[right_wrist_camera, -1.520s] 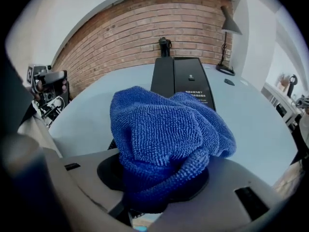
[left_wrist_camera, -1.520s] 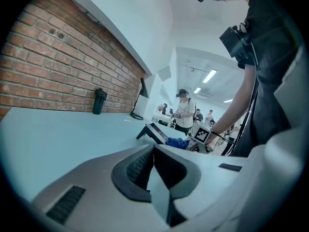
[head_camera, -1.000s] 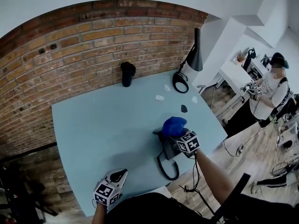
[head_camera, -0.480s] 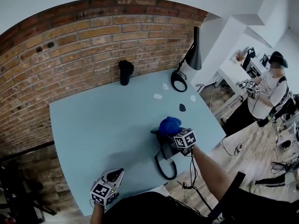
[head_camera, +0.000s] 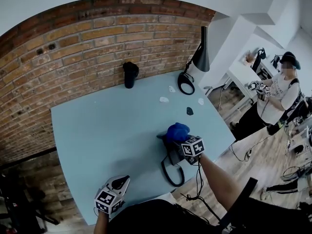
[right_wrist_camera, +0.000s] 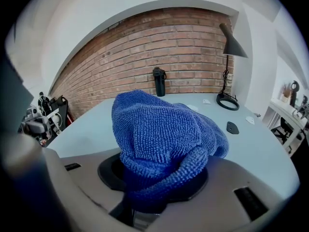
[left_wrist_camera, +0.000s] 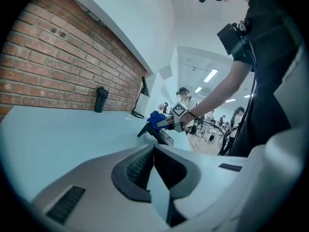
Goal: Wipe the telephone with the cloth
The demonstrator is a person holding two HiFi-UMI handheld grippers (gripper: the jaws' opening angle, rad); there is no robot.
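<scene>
The black telephone (head_camera: 171,155) sits near the table's front right, its coiled cord (head_camera: 171,175) looping toward the edge. My right gripper (head_camera: 183,141) is shut on a bunched blue cloth (head_camera: 176,130) and holds it on the telephone's far end. In the right gripper view the cloth (right_wrist_camera: 161,134) fills the jaws of the right gripper (right_wrist_camera: 157,180) and hides the telephone. My left gripper (head_camera: 122,183) rests low at the table's front edge, apart from the telephone, jaws together and holding nothing. From the left gripper (left_wrist_camera: 154,151) view, the telephone (left_wrist_camera: 155,133) and cloth (left_wrist_camera: 155,118) lie ahead.
A black tumbler (head_camera: 129,74) stands by the brick wall. A black desk lamp (head_camera: 201,56) with a round base (head_camera: 186,86) is at the far right corner. A small black piece (head_camera: 189,111) and white scraps (head_camera: 164,100) lie nearby. A person (head_camera: 278,99) stands beyond the table at right.
My right gripper and the cloth have shifted slightly left over the telephone. The left gripper has stayed where it was.
</scene>
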